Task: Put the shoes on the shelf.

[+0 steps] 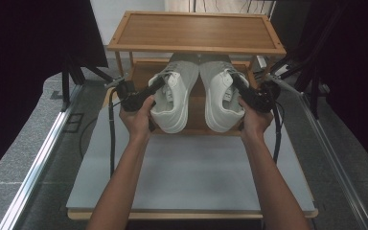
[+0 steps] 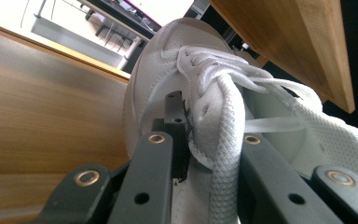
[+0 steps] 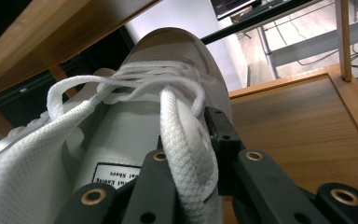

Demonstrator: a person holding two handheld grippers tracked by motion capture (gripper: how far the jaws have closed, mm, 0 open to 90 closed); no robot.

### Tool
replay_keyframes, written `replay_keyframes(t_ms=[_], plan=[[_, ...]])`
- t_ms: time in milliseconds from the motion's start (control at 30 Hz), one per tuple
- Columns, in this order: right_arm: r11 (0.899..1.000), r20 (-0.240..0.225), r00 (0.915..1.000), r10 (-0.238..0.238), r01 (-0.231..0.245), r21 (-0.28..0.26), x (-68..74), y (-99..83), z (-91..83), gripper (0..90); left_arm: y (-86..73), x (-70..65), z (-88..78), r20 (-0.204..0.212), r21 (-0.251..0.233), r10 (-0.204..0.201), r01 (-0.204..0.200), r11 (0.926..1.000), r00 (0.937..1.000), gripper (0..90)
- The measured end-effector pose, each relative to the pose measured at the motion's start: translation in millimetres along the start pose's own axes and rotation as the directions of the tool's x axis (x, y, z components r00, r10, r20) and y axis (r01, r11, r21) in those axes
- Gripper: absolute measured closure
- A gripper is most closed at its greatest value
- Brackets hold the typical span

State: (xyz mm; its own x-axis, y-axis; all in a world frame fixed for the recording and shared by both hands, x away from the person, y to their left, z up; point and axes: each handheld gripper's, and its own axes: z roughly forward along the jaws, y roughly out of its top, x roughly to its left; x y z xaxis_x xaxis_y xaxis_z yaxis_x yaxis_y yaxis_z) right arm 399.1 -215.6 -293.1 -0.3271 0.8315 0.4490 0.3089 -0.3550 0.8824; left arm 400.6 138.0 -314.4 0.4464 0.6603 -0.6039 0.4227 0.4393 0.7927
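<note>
Two white lace-up sneakers lie side by side, toes pointing under the top board of a wooden rack (image 1: 196, 48). My left gripper (image 1: 159, 83) is shut on the left sneaker (image 1: 172, 108); in the left gripper view its jaws (image 2: 209, 140) pinch the padded opening edge of that sneaker (image 2: 168, 60). My right gripper (image 1: 235, 81) is shut on the right sneaker (image 1: 218, 108); in the right gripper view (image 3: 189, 144) the padded edge sits between the black jaws, below the laces (image 3: 135, 79). The heels reach the lower shelf's (image 1: 196, 112) front edge. Whether the soles rest on it I cannot tell.
The rack stands at the far end of a grey table (image 1: 191, 172), whose near part is bare. Wooden posts (image 3: 342, 37) hold the top board low over the shoes. Black cables (image 1: 111, 139) trail from both grippers. Dark stands and a metal rail (image 1: 43, 153) flank the table.
</note>
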Motion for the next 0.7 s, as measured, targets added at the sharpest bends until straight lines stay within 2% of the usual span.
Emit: replay_keyframes(t_ms=[200,333,400,633,700], plan=[[1.0,0.03,0.9994,0.015,-0.015,-0.007,2.2,1.7,11.7,80.8,1.4,-1.4,13.6,-0.036,-0.022,-0.03,0.029,0.9993,0.9989,80.9],[0.999,0.054,0.9979,0.037,-0.036,-0.013,3.3,-0.5,20.5,80.4,1.2,-3.3,22.2,-0.065,-0.029,-0.026,0.025,0.9993,0.9975,80.5],[0.999,0.068,0.9965,0.047,-0.046,-0.013,4.0,-1.6,24.8,79.7,1.2,-3.5,26.6,-0.077,-0.031,-0.039,0.036,0.9989,0.9963,80.2],[0.998,0.105,0.9928,0.058,-0.057,-0.017,8.1,-4.5,35.6,75.7,-2.3,-7.1,40.5,-0.114,-0.043,-0.05,0.045,0.9981,0.9923,78.5],[0.999,0.114,0.9925,0.044,-0.043,-0.008,8.6,-5.1,37.8,73.9,-3.4,-7.3,44.0,-0.116,-0.038,-0.055,0.051,0.998,0.9918,77.0]])
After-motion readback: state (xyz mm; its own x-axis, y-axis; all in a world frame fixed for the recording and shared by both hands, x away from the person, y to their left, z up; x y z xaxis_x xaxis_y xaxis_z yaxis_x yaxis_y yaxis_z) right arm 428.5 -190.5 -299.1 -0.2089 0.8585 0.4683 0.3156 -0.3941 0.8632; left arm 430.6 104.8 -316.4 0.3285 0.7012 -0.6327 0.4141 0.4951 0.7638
